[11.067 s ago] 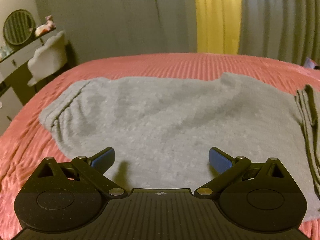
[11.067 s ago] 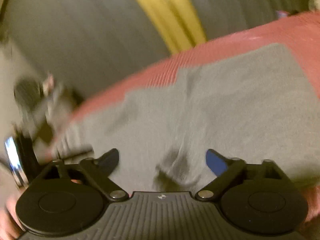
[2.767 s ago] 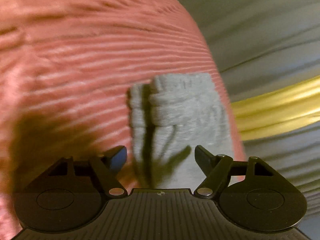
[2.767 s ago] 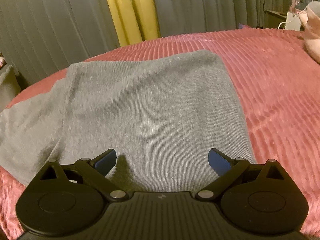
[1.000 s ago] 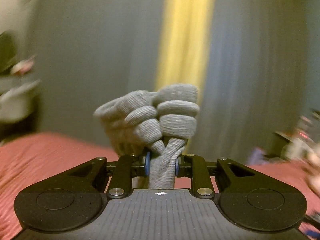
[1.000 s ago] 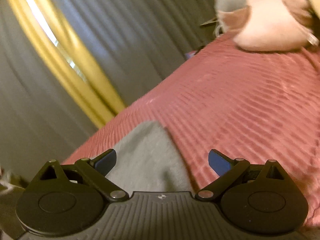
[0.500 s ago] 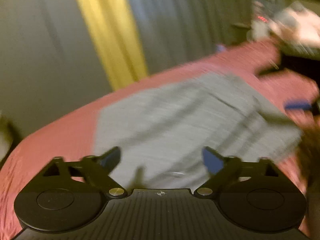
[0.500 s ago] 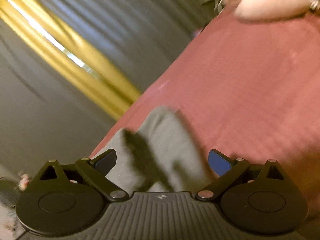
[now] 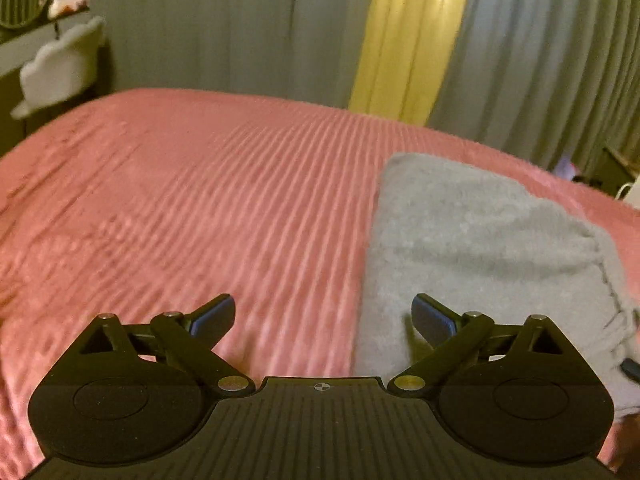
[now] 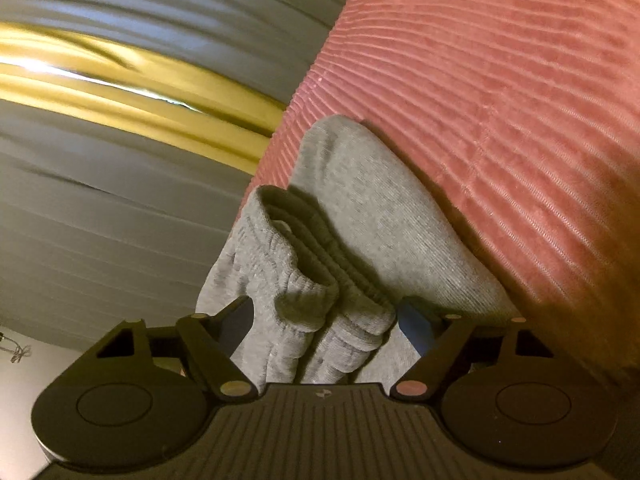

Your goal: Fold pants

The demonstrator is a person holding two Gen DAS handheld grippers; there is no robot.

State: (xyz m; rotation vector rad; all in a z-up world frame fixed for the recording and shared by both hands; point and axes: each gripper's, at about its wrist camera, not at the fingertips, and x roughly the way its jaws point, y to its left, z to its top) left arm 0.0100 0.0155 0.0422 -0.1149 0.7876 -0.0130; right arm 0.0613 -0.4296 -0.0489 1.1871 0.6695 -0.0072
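One pair of grey pants [image 9: 472,248], folded, lying on the pink bedspread [image 9: 200,200]. Left gripper [image 9: 323,316]: released, jaws wide, nothing between them, the pants' edge just beside its right finger. Right gripper [image 10: 324,320]: jaws just closing around the bunched waistband [image 10: 304,300], pads not yet pressing.

No writing, label, brand name or number can be read in either view. The only sign is a small round crosshair mark, a circle split into quarters, printed at the front edge of each gripper's ribbed black plastic body: one on the left gripper [image 9: 322,317] and one, fainter, on the right gripper [image 10: 325,322].
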